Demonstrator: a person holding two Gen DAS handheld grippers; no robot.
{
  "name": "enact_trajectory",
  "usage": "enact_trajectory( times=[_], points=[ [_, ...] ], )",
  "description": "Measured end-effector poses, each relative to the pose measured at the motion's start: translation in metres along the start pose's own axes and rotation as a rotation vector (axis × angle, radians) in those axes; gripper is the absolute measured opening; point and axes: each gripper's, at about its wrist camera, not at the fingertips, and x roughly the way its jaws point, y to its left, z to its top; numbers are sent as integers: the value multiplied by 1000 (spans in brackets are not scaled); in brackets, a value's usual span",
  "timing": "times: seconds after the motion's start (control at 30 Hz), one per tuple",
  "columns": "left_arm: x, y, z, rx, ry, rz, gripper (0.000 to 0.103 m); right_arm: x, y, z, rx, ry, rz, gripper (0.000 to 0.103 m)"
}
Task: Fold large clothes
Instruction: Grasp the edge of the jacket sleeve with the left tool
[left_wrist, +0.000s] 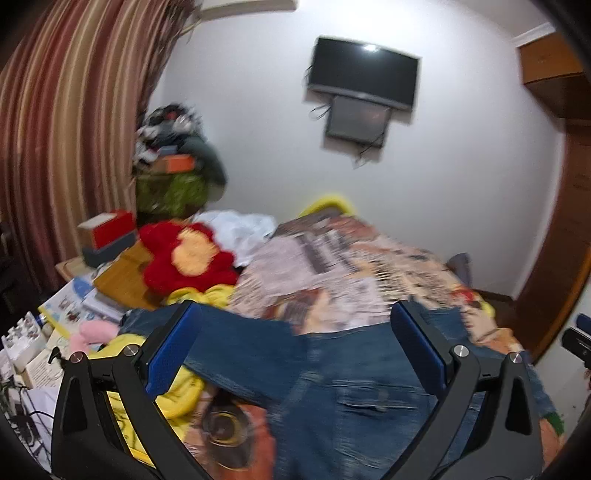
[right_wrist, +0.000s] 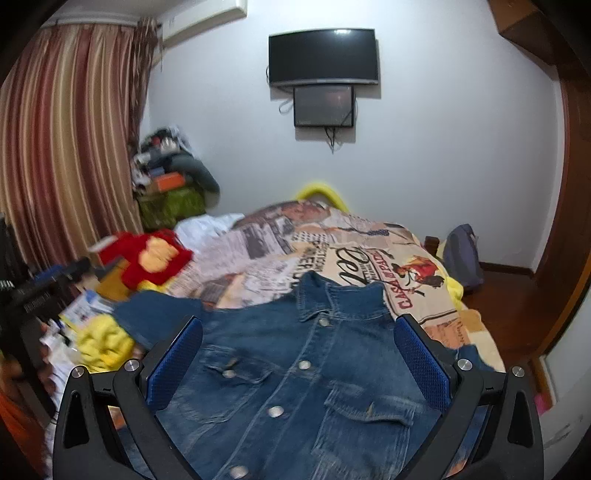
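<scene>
Denim jacket (right_wrist: 295, 369): blue, front side up, buttoned, collar toward the far wall; laid flat on the printed bedspread (right_wrist: 369, 251) at the near end of the bed. One sleeve (right_wrist: 155, 314) runs out to the left, toward a heap of yellow cloth (right_wrist: 99, 347).

Right gripper (right_wrist: 298, 354): jaws spread wide, blue pads (right_wrist: 173, 362) either side of the jacket's chest; holds nothing. Poised above the garment, aimed level along the bed toward the wall-mounted screens (right_wrist: 323, 57).

Left gripper (left_wrist: 295, 350): jaws likewise wide apart, empty. Poised over the jacket's left half and sleeve, tilted a little; its view is blurred, so whether the pads touch the cloth cannot be told.

Clutter: red and yellow plush cushion (left_wrist: 192, 258), boxes and papers (left_wrist: 74, 306) crowd the bed's left edge.

Hazards, as judged: no fold yet begun. Stiff, thick denim may slip from a shallow pinch or be caught as a single layer only. The outstretched sleeve lies close to the yellow cloth, which could be gripped with it. Uneven lifts by the two grippers would skew the fold.
</scene>
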Motion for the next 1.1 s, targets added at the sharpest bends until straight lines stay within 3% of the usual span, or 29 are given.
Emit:
enact_trajectory(
  times=[0.2, 0.4, 0.53, 0.6, 0.63, 0.8, 1.1],
  points=[
    [71, 51, -18, -49, 155, 44, 103, 79, -4, 4, -49, 114, -41, 103],
    [120, 101, -49, -178, 337, 15, 103, 153, -12, -9, -44, 242, -31, 103],
    [148, 126, -73, -261, 450, 7, 102, 197, -17, -27, -20, 361, 25, 103],
    [158, 132, -81, -305, 483, -21, 96, 215, -19, -36, 2, 409, 52, 103],
    [161, 133, -84, -316, 493, -30, 90, 222, -20, -41, 12, 431, 63, 103],
    [182, 145, -92, -369, 532, -53, 78, 251, -25, -60, 67, 515, 104, 103],
    [205, 189, -93, -434, 530, 97, 53, 273, -36, -77, 154, 595, 145, 103]
  ],
)
